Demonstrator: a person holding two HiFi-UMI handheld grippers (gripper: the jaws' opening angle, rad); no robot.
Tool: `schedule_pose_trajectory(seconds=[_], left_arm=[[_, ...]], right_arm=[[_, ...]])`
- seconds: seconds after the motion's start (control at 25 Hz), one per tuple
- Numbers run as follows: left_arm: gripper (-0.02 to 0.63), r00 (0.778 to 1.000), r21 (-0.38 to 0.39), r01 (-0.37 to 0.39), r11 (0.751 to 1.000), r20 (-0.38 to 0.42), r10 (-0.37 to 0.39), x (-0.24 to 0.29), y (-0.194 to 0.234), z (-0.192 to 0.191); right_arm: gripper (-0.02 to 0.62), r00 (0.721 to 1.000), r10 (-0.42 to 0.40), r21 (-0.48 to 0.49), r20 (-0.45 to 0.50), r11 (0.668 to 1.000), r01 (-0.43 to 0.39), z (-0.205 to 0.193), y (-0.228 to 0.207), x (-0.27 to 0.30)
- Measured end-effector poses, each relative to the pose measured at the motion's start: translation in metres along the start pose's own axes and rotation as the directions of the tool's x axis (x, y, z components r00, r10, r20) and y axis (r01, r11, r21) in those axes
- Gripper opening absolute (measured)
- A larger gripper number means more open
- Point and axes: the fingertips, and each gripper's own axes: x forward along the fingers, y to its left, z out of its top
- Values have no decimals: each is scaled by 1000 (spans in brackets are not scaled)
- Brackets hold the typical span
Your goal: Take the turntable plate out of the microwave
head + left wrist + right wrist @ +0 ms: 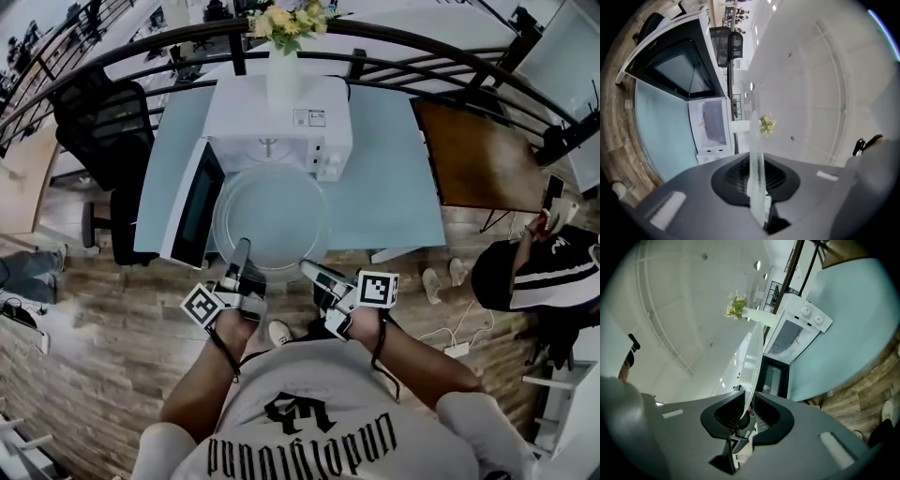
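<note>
The glass turntable plate (272, 220) hangs level in front of the white microwave (281, 117), whose door (192, 202) stands open to the left. My left gripper (242, 250) is shut on the plate's near left rim, and my right gripper (310, 271) is shut on its near right rim. In the left gripper view the plate (756, 154) shows edge-on, pinched between the ribbed pads of the left gripper (757, 180). The right gripper view shows the plate's rim (752, 359) running down into the right gripper (746, 411). The microwave cavity (269, 148) is partly hidden behind the plate.
A vase of yellow flowers (284, 52) stands on the microwave. The microwave sits on a light blue table (394, 178). A black office chair (103, 122) is at the left, a brown table (478, 155) at the right, a seated person (544, 267) beyond it, and a dark railing (422, 42) behind.
</note>
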Motion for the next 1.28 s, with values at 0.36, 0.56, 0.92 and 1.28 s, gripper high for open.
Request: schedule_pose_trajectory(seconds=[0.36,0.56,0.92,1.28], left_arm=[[75,1000,2,9,1000,8,-9,-14,-22,-31],[75,1000,17,11,1000,25,-11,-13,-30,-59],[77,997,30,-4,1000,71,2,-23,-39,-123],[75,993,50,-5,999,122,-1,-46,-61,-184]], right_arm=[[52,999,0,-16,-42,1000,-1,-6,14,-36],[54,994,30,-14,-101,999,-32,-2,16,-64],[54,984,64,14,-167,998,-63,-4,9,-125],[54,973,99,30,-206,995,-95,-18,16,-189]])
